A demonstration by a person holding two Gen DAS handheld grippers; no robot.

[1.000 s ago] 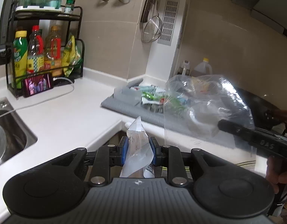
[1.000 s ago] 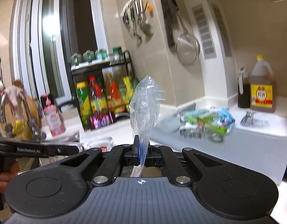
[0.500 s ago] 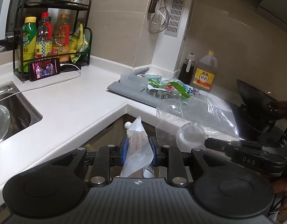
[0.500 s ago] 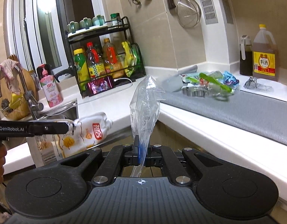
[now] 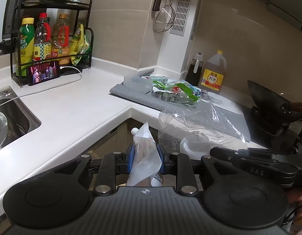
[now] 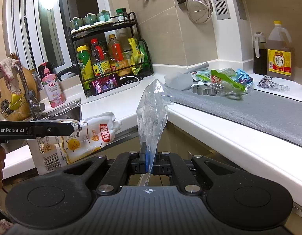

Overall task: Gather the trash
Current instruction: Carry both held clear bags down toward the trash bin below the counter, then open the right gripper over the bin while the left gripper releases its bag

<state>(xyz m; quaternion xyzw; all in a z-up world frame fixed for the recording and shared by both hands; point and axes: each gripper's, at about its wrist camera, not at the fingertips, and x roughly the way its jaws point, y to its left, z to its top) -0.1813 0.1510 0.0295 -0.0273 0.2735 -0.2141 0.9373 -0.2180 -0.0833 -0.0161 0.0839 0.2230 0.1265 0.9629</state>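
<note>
A white spouted refill pouch (image 5: 144, 156) is being clamped between the blue pads of the left gripper (image 5: 144, 157), its capped nozzle pointing up and away from the camera. In the right wrist view the same pouch (image 6: 86, 135) is being held out in the air in front of the counter edge, with its printed face and barcode showing. A clear plastic bag (image 6: 152, 115) is being pinched by the right gripper (image 6: 149, 161), whose jaws are pressed together on a thin fold of the film. In the left wrist view the rest of that bag (image 5: 200, 129) is being held billowed open just beside the pouch, in front of the white L-shaped countertop (image 5: 72, 107).

Farther back, a grey mat (image 6: 249, 109) is lying on the countertop, and a heap of green and blue wrappers (image 6: 223, 82) is lying on it beside metal cookie cutters (image 6: 205, 90). Crumpled film (image 6: 268, 82) is lying near a cooking-wine jug (image 6: 279, 51). At the far left, a sink (image 5: 11, 115) is being partly shown, and a phone (image 5: 44, 72) is being leaned against a black bottle rack (image 5: 53, 39) by the wall.
</note>
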